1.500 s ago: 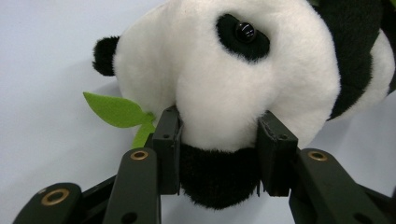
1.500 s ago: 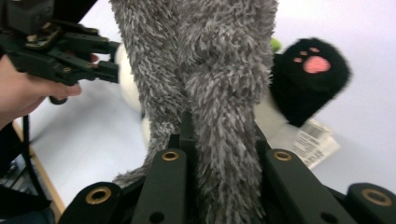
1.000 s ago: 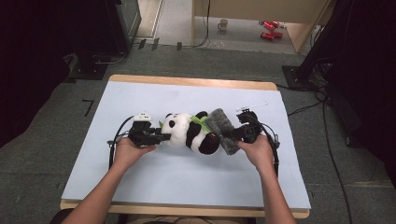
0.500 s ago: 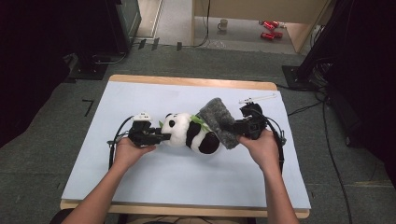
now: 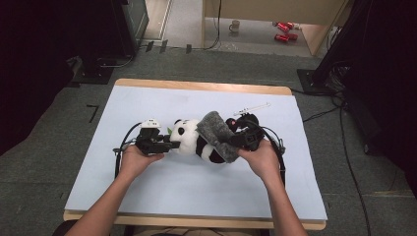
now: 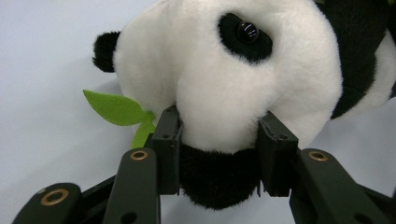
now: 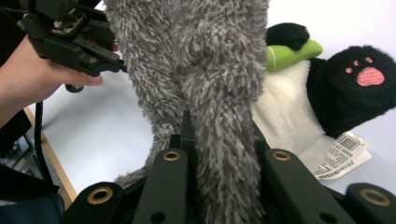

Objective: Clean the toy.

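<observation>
A black-and-white panda plush (image 5: 189, 139) lies on its side in the middle of the pale blue table (image 5: 196, 196). My left gripper (image 5: 166, 145) is shut on the panda's head (image 6: 224, 70), its pads (image 6: 169, 149) pressed into the fur on both sides. A green felt leaf (image 6: 116, 109) sticks out beside the head. My right gripper (image 5: 237, 140) is shut on a grey fuzzy cloth (image 5: 218, 133), which is draped over the panda's body. Between the right jaws (image 7: 219, 144) the grey cloth (image 7: 210, 84) rises, with the panda's belly (image 7: 285, 121), pink-padded paw (image 7: 357, 84) and barcode tag (image 7: 343, 156) behind it.
A thin white stick (image 5: 252, 109) lies on the table behind the right hand. Cables trail from both grippers across the table. On the floor beyond are a mug (image 5: 235, 24) and red cans (image 5: 282, 30); dark equipment stands at both sides.
My right gripper has lifted the grey cloth and carried it left over the panda's body. The left gripper has held still on the head.
</observation>
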